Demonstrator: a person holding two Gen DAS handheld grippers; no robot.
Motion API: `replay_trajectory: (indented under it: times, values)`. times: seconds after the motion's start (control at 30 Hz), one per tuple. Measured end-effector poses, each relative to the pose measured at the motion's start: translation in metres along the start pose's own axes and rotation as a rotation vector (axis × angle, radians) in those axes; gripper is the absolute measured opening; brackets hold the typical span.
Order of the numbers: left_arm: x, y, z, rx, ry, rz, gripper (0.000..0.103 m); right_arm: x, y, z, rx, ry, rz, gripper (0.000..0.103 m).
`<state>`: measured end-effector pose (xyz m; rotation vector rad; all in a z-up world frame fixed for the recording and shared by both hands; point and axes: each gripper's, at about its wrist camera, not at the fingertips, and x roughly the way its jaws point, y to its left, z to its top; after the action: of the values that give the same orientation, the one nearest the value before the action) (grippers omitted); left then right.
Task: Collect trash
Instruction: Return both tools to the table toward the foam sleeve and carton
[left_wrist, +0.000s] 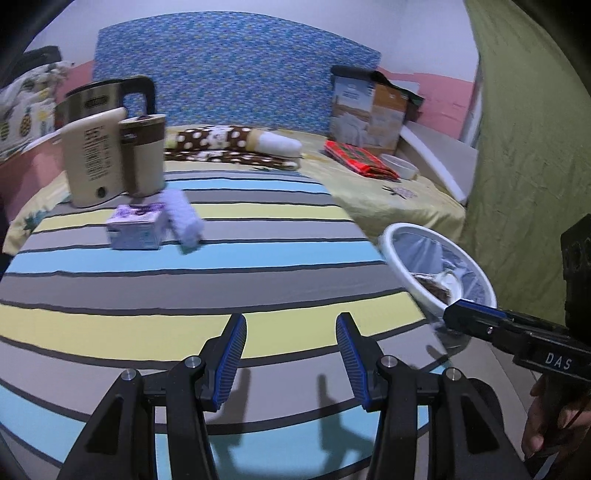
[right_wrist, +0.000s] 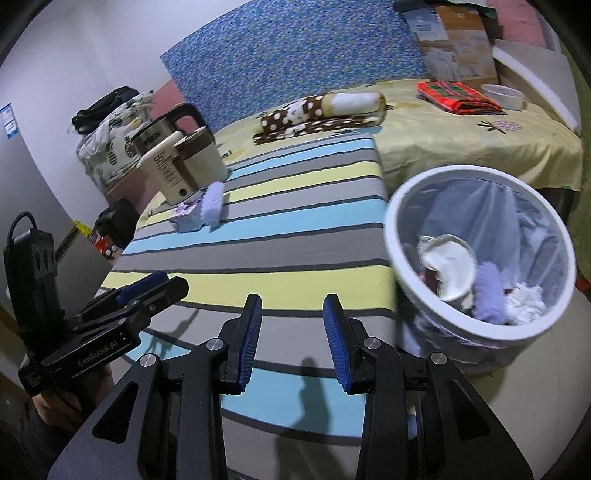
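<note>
Striped bedcover (left_wrist: 221, 280) beneath gaping, empty tongs (left_wrist: 291, 356)

Left gripper (left_wrist: 291, 360) fingers apart and empty, right gripper (right_wrist: 291, 341) likewise

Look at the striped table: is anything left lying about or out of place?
Yes. A small purple carton and a crumpled lilac wrapper lie loose by the beige jug, not in the white bin, which already holds trash. Both grippers are empty, jaws open.
</note>
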<state>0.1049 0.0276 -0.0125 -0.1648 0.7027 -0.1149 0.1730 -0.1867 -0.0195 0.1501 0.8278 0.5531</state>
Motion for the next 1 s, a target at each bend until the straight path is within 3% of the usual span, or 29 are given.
replay_trajectory:
  times: [0.53, 1.0]
  values:
    - [-0.007, 0.087, 0.016, -0.091, -0.023, 0.138, 0.050, 0.048, 0.060, 0.029, -0.136, 0.053, 0.062, 0.037]
    - [0.024, 0.148, 0.044, -0.145, 0.004, 0.183, 0.050, 0.122, 0.089, 0.058, -0.216, 0.128, 0.068, 0.037]
